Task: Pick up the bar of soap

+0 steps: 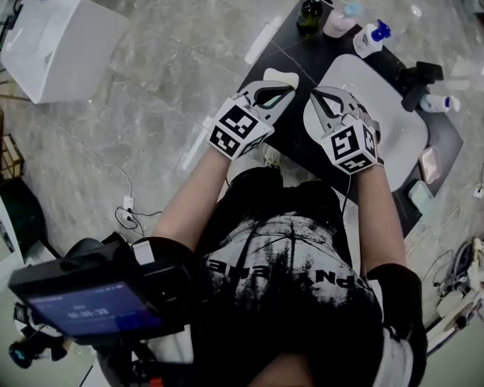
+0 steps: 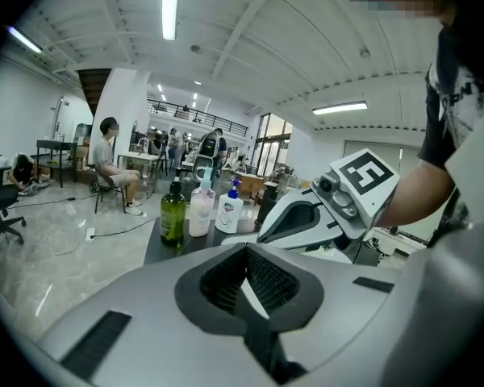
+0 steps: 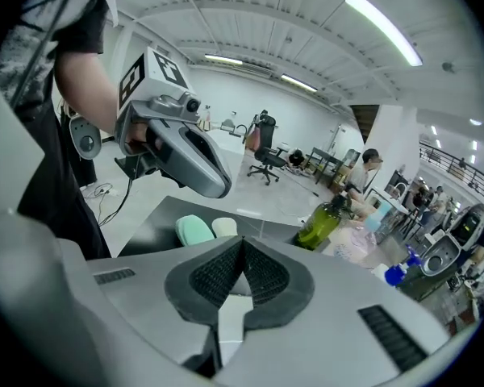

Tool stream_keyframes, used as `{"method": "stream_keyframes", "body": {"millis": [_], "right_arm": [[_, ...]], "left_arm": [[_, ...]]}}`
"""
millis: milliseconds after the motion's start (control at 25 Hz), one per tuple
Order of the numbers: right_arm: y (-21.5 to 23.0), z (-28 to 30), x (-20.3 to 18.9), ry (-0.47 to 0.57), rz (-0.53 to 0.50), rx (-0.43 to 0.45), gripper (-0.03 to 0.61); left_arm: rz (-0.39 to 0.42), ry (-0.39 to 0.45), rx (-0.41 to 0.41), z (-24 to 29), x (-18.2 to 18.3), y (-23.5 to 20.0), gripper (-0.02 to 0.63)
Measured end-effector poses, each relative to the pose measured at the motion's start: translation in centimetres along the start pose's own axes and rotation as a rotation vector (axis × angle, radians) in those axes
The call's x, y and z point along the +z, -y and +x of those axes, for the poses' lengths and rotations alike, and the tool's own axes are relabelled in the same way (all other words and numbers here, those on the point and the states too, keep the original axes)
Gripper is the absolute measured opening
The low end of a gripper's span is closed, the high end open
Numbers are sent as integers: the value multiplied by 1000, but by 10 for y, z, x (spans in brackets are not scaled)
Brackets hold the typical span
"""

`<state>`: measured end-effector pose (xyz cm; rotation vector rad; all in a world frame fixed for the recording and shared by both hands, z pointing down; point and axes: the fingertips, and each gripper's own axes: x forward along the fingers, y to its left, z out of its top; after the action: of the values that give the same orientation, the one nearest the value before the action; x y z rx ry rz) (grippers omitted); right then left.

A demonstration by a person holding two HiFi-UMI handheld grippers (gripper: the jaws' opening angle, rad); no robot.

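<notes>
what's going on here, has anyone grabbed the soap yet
Not yet. A person stands at a dark counter with a white sink, holding a gripper in each hand. The left gripper and the right gripper are side by side over the counter, both shut with nothing between their jaws. A green soap bar and a cream soap bar lie untouched on the counter, and a green bottle stands at the far end.

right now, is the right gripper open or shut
Shut: the right gripper has its pads meeting at the tips, nothing between them.
</notes>
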<state>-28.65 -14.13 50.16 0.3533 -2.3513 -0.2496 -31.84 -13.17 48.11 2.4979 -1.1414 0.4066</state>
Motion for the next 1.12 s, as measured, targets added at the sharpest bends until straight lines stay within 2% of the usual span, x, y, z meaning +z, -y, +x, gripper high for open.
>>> {"method": "stream_keyframes", "body": {"millis": [480, 640, 760, 920, 1120], "right_arm": [[41, -110, -32, 39, 200, -275, 14], [43, -152, -49, 44, 262, -341, 14], [52, -184, -62, 67, 303, -410, 12], [54, -226, -87, 63, 324, -493, 14], [56, -275, -112, 69, 345, -555, 12]], "left_arm": [[158, 74, -204, 36, 68, 83, 11], [151, 96, -241, 44, 82, 109, 10], [175, 121, -265, 52, 98, 125, 11], [195, 131, -289, 65, 108, 153, 10], [210, 137, -310, 79, 115, 187, 11]]}}
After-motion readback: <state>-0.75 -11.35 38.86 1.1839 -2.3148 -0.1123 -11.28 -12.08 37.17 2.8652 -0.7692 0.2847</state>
